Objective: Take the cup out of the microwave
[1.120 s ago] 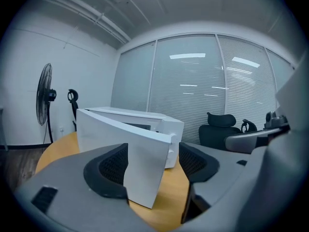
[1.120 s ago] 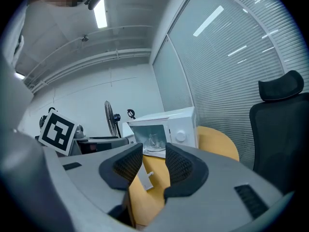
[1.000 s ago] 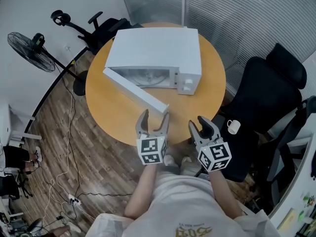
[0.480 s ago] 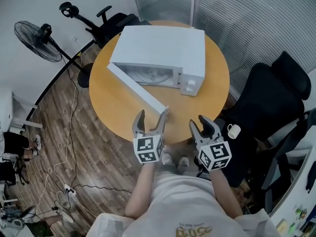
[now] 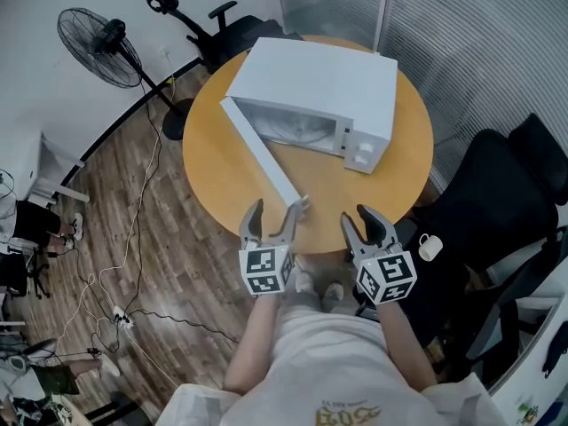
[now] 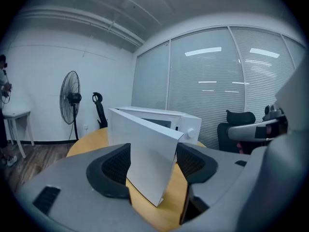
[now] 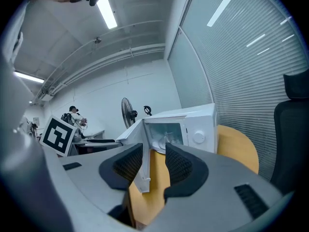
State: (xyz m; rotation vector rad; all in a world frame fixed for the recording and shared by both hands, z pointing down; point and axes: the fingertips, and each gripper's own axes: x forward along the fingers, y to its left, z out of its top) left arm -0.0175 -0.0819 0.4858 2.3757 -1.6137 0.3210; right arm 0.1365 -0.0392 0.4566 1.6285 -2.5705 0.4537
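Cup [image 5: 429, 247]: the only one that shows is a small white one on the seat of a black chair [image 5: 479, 211], off to the right of the right fingers and outside the microwave [image 5: 324, 82]. Whether another stands inside I cannot tell, as the cavity ahead of both hands shows only a pale glass plate. The left gripper [image 5: 275, 208] has its fingers spread; they have just been closing a little, and the free end of the open door [image 5: 262, 158] stands between them without the pads pressing on it. The right gripper [image 5: 361, 219] is released too, with nothing between its fingers. Both hover at the near edge of the bench [image 5: 213, 167]. If the reach into the cavity is the step in hand, the right fingers look better placed: go in level, stay right of the door's edge, and keep the left fingers from nudging the door shut.
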